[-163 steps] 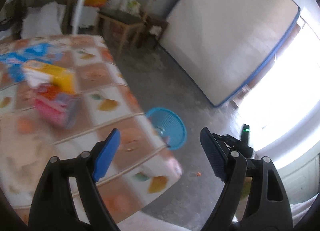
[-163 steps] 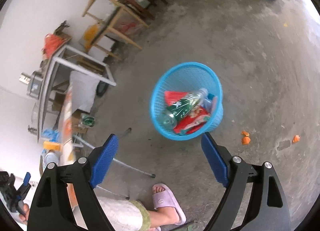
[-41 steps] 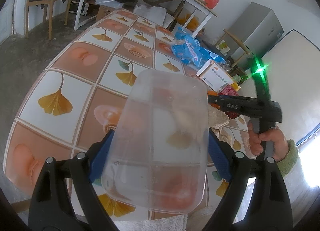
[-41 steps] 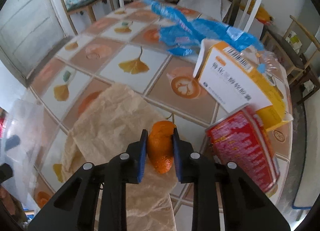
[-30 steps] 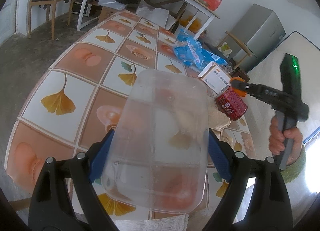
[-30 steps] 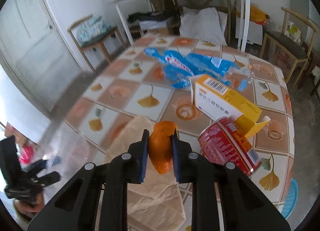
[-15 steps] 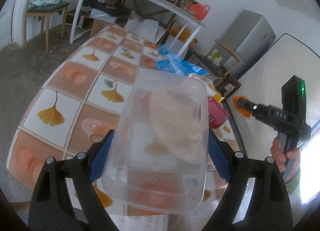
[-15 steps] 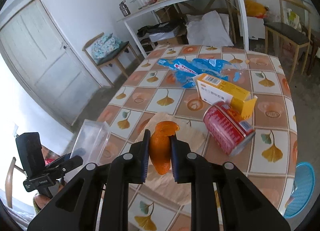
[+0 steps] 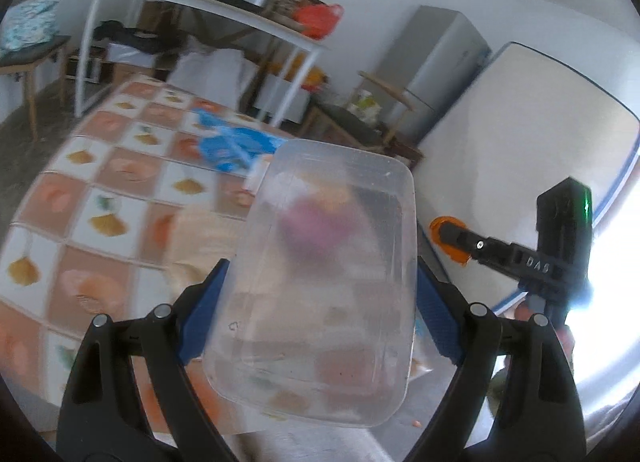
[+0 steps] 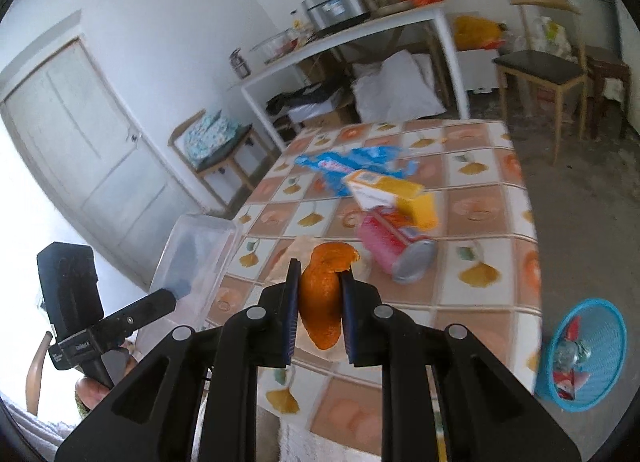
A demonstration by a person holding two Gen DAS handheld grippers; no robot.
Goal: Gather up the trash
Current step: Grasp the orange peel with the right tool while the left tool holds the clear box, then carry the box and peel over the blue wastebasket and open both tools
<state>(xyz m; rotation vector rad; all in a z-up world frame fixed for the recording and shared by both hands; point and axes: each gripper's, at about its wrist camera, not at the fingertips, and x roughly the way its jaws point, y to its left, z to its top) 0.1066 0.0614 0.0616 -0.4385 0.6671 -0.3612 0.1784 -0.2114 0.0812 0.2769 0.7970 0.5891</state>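
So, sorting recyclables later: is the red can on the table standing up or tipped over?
Tipped over. The red can lies on its side on the table, its silver end facing the camera beside the yellow box.

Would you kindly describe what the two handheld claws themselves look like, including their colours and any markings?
Both match: the left claw and right claw have black plastic arms with triangular cut-outs, silver rivets and blue pads on the fingers. Seen from the side, each has a black pistol-style body with white lettering too small to read surely; the right one shows a green light.

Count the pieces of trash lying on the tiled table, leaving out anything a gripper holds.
4: blue wrapper at the far end, yellow box beside it, red can nearer, brown paper behind the held peel. Small bits may be hidden.
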